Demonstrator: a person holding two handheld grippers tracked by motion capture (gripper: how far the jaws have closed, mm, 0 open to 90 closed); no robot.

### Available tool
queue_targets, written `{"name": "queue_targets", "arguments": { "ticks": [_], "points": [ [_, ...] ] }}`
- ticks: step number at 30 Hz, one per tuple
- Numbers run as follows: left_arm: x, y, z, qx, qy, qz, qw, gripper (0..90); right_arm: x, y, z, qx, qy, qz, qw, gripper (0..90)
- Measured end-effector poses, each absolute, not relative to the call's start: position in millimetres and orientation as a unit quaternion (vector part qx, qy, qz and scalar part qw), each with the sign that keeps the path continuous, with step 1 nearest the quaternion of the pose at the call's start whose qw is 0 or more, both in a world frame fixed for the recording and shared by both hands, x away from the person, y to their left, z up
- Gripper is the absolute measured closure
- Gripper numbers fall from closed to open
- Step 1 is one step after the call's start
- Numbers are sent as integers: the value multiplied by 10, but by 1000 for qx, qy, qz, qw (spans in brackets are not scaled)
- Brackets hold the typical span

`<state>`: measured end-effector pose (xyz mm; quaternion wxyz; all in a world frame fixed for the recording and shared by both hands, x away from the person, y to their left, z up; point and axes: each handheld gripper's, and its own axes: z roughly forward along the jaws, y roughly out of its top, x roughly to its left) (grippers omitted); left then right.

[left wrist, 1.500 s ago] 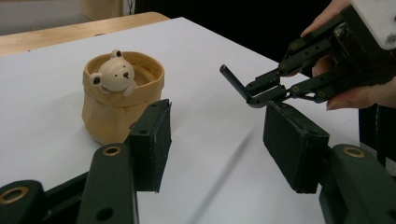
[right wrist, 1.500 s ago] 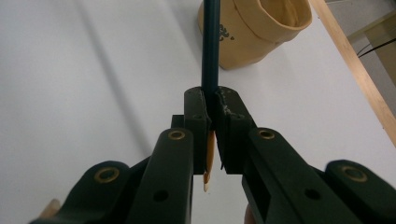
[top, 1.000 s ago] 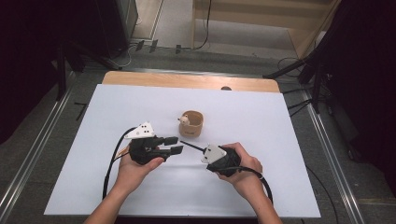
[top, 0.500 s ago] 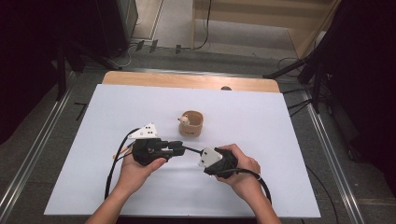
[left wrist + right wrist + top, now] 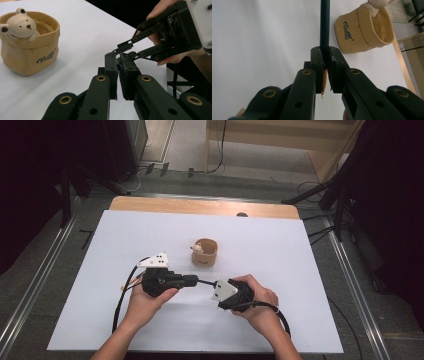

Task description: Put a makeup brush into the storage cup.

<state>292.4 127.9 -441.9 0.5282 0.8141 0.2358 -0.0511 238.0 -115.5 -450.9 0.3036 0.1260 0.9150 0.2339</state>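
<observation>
Both tongs, left gripper [image 5: 192, 280] and right gripper [image 5: 216, 287], just closed and clamped tip to tip on one dark pen [image 5: 324, 25], just in front of the bear pouch [image 5: 204, 252].

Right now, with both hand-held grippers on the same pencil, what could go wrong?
1. The left hand-held gripper, whose jaws have just been closing, and the right hand-held gripper clamp the dark pencil close together; pulling or twisting unevenly might snap it or let it slip.
2. The bear cup stands near, just beyond them; a sudden slip could knock it over.
</observation>
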Motion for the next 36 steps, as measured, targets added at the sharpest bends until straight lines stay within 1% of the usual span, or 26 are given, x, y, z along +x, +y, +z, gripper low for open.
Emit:
{"name": "queue_targets", "arguments": {
  "ticks": [2, 3, 5, 6, 7, 8, 9, 10, 11, 12, 14, 15, 16, 17, 18, 19, 23, 24, 25, 29, 30, 32, 33, 36],
  "points": [
    [2909, 1265, -4410, 818, 230, -44, 525, 861, 2381, -1149, -4518, 124, 915, 232, 305, 842],
    [2904, 1266, -4407, 817, 229, -44, 527, 863, 2378, -1150, -4526, 130, 914, 235, 304, 793],
    [2914, 1294, -4399, 809, 231, -51, 538, 864, 2365, -1157, -4528, 141, 908, 248, 307, 628],
    [2914, 1294, -4399, 809, 231, -51, 538, 864, 2365, -1157, -4528, 141, 908, 248, 307, 628],
    [2918, 1326, -4381, 805, 231, -43, 545, 864, 2349, -1150, -4525, 161, 903, 253, 307, 444],
    [2918, 1326, -4381, 805, 231, -43, 545, 864, 2349, -1150, -4525, 161, 903, 253, 307, 444],
    [2912, 1358, -4364, 799, 235, -32, 552, 864, 2357, -1153, -4521, 184, 900, 271, 289, 271],
    [2912, 1358, -4364, 799, 235, -32, 552, 864, 2357, -1153, -4521, 184, 900, 271, 289, 271],
    [2905, 1378, -4353, 796, 236, -21, 557, 864, 2361, -1158, -4520, 195, 895, 279, 287, 214],
    [2895, 1399, -4344, 789, 238, -10, 566, 864, 2385, -1185, -4509, 230, 881, 303, 281, 127],
    [2887, 1421, -4337, 782, 242, 3, 575, 864, 2385, -1210, -4501, 254, 866, 317, 291, 71],
    [2887, 1421, -4337, 782, 242, 3, 575, 864, 2385, -1210, -4501, 254, 866, 317, 291, 71],
    [2877, 1448, -4332, 775, 243, 13, 583, 864, 2385, -1255, -4475, 273, 853, 347, 277, 42],
    [2877, 1448, -4332, 775, 243, 13, 583, 864, 2387, -1270, -4467, 282, 849, 354, 272, 15],
    [2876, 1464, -4332, 770, 244, 14, 589, 864, 2387, -1270, -4467, 282, 849, 354, 272, 15],
    [2871, 1484, -4332, 762, 245, 20, 599, 863, 2393, -1306, -4447, 304, 834, 379, 261, 0],
    [2855, 1501, -4329, 749, 245, 36, 614, 864, 2420, -1377, -4442, 342, 803, 435, 220, 0],
    [2855, 1501, -4329, 749, 245, 36, 614, 863, 2420, -1377, -4442, 342, 803, 435, 220, 0],
    [2848, 1502, -4331, 746, 245, 43, 618, 863, 2431, -1394, -4455, 357, 790, 455, 202, 0],
    [2838, 1495, -4342, 740, 240, 54, 625, 864, 2433, -1393, -4474, 381, 769, 478, 189, 0],
    [2837, 1494, -4349, 738, 237, 52, 630, 864, 2433, -1390, -4477, 395, 754, 495, 175, 0],
    [2831, 1486, -4361, 732, 233, 60, 637, 863, 2432, -1389, -4476, 399, 748, 501, 172, 0],
    [2834, 1483, -4377, 727, 231, 57, 644, 864, 2424, -1379, -4473, 410, 736, 515, 158, 0],
    [2828, 1478, -4398, 720, 229, 65, 653, 864, 2409, -1361, -4471, 430, 714, 535, 138, 0]
  ]
}}
